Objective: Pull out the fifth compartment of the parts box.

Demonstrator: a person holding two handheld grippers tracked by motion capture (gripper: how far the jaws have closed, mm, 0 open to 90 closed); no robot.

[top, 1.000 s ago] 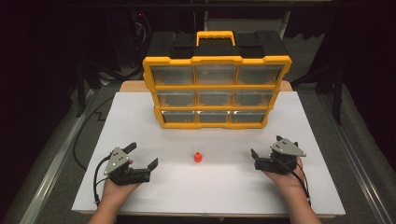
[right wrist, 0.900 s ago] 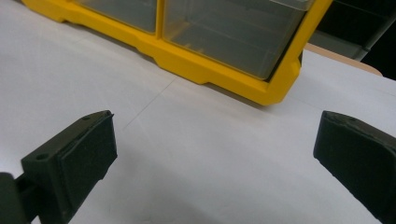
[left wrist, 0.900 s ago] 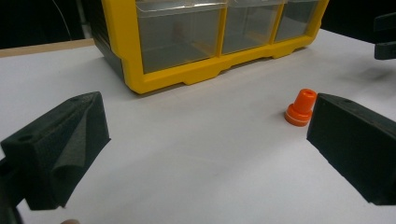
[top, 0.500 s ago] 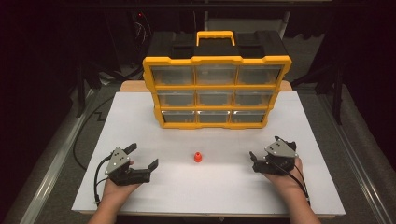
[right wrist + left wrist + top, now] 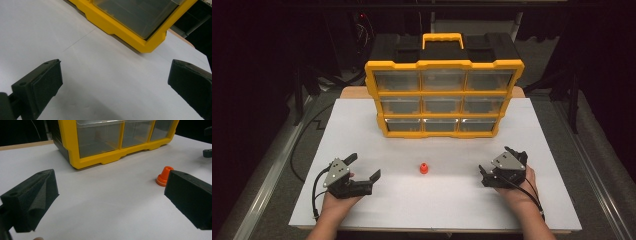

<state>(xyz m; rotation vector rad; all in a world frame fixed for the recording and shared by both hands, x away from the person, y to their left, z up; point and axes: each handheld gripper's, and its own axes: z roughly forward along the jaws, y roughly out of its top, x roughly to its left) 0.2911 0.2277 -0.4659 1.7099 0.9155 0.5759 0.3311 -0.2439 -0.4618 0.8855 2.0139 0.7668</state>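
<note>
Orange cone piece (image 5: 424, 168): stands upright on the white table (image 5: 362, 130), midway between my grippers, in front of the yellow drawer organiser (image 5: 444, 95).
Left gripper (image 5: 362, 170): jaws wide, holds nothing, cone just past one jaw.
Right gripper (image 5: 497, 167): jaws wide, holds nothing.
Handling, my guess: small, light, rigid plastic, tips easily.
Hold: the narrow upper stem, above the flared base.

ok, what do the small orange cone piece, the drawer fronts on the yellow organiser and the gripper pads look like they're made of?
Small orange cone-shaped piece: looks like moulded plastic, smooth, uniform colour, slight sheen. Clear drawer fronts of the yellow organiser frame: likely transparent plastic, see-through with soft glare; the frame looks like opaque glossy plastic. Left gripper pads: matte black, finely textured, probably foam or soft rubber.
</note>
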